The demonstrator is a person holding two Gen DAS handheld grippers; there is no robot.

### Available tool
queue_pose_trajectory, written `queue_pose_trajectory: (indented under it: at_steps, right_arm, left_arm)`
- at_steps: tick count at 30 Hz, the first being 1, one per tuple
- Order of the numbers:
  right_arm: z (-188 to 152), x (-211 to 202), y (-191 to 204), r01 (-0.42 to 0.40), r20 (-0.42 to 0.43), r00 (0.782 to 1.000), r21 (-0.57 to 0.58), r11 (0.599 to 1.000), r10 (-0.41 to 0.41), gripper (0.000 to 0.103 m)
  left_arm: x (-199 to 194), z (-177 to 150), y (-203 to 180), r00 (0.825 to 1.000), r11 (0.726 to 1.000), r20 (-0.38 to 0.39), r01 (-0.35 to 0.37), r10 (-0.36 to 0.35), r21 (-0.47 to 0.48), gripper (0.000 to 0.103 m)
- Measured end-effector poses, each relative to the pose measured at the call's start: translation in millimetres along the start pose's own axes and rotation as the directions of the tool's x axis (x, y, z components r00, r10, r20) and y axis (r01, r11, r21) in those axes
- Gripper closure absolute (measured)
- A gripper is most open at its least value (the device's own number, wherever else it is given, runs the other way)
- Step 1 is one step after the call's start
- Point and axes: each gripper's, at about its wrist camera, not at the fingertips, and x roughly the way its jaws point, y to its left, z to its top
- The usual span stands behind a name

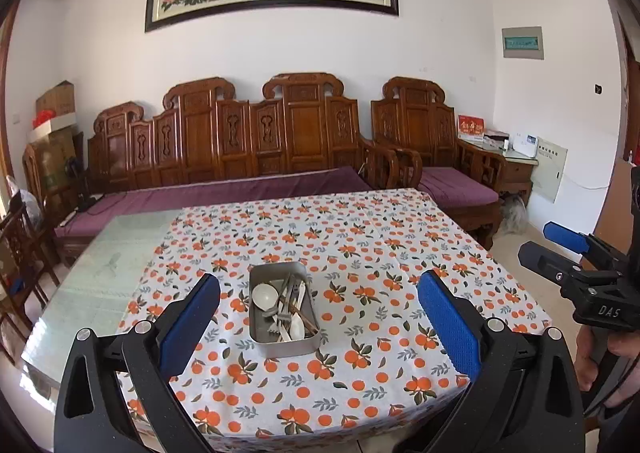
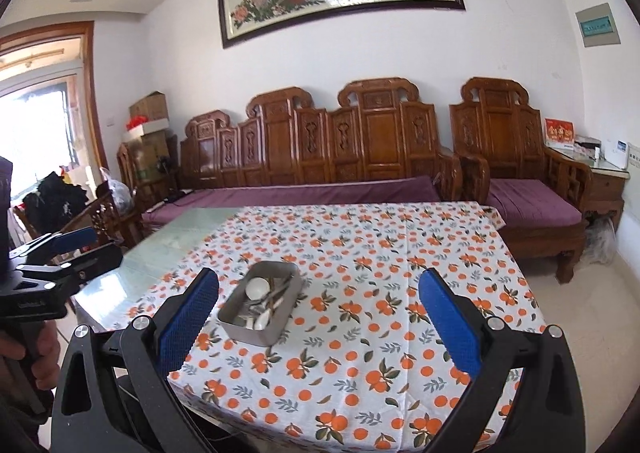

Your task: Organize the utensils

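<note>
A metal tin stands on the orange-print tablecloth. It holds a white ladle-like spoon, forks, chopsticks and a small white spoon. My left gripper is open and empty, held above the table's near edge with the tin between its fingers in view. My right gripper is open and empty, near the front edge, with the tin ahead to its left. The right gripper also shows at the right of the left wrist view, and the left gripper at the left of the right wrist view.
The table's left part is bare glass. A carved wooden sofa with purple cushions stands behind the table and a matching armchair at the back right. A wooden chair stands at the left.
</note>
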Motion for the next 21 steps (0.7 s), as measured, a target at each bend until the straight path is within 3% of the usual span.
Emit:
queue_pose_trajectory:
  at_steps: [21]
  right_arm:
    - [1.6,-8.4,13.1,-0.032,0.022,0.999,-0.026,0.999,0.032,0.002]
  left_arm:
    - [-17.1,-4.3,3.0,0.999,1.000,0.037,0.006,-0.005,-0.014,0.007]
